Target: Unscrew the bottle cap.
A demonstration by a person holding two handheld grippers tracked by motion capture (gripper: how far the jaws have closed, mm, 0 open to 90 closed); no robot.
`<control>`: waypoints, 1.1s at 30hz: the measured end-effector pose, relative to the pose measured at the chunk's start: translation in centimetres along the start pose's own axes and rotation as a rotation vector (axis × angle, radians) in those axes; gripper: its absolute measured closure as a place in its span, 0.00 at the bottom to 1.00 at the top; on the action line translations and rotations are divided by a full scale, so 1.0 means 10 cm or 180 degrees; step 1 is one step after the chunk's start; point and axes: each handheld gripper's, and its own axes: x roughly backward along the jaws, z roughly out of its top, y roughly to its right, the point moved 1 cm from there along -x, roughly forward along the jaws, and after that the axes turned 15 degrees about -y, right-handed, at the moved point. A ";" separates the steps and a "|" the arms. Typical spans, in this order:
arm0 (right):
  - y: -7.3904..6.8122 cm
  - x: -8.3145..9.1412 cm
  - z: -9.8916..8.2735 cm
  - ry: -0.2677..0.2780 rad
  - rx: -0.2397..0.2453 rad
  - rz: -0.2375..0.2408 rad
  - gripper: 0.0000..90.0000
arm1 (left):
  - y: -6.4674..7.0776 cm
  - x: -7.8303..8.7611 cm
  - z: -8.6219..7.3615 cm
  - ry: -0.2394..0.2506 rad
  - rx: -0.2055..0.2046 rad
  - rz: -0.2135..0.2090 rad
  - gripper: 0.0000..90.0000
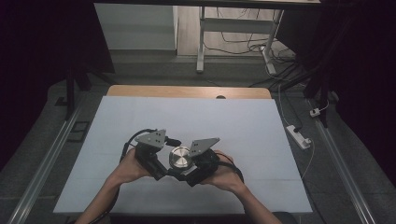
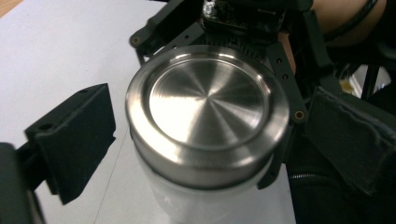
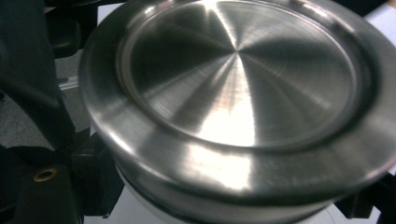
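A jar with a brushed steel lid [image 1: 180, 157] and a pale body [image 2: 205, 205] sits low over the white table cover [image 1: 196, 116], between both hands. My right gripper [image 1: 189, 173] is shut on the jar. Its black fingers [image 2: 285, 79] flank the jar just under the lid, whose top [image 3: 238, 79] looms close in the right gripper view. My left gripper [image 1: 163, 170] comes in from the left, and its jaws straddle the lid [image 2: 210, 112]. A gap shows between the left jaw and the rim, so this gripper stands open.
The wooden table edge [image 1: 187, 91] runs along the far side of the cover. A white power strip [image 1: 299, 136] and cables lie on the floor to the right. Metal rails [image 1: 42, 168] flank the table, and a desk frame [image 1: 201, 42] stands beyond it.
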 end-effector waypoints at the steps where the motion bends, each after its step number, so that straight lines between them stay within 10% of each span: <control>1: -0.01 0.00 0.00 0.0004 0.0000 0.0010 0.17 | 0.00 -0.01 0.01 -0.0011 -0.0031 0.0001 0.07; 9: -0.02 0.05 0.02 0.0051 -0.0011 -0.0008 0.17 | 0.02 -0.01 0.05 0.0142 0.0129 0.0106 0.21; 21: 0.07 0.02 -0.01 0.0096 -0.0542 -0.0483 0.17 | 0.19 -0.20 0.23 0.0087 0.1014 0.1129 0.21; 28: 0.09 0.02 -0.03 0.0110 -0.0566 -0.0504 0.17 | 0.09 -0.03 0.19 0.0134 0.0999 0.0919 0.02; 33: 0.11 0.03 -0.04 0.0124 -0.0438 -0.0271 0.17 | 0.03 0.13 0.07 0.0138 0.0702 0.0525 0.03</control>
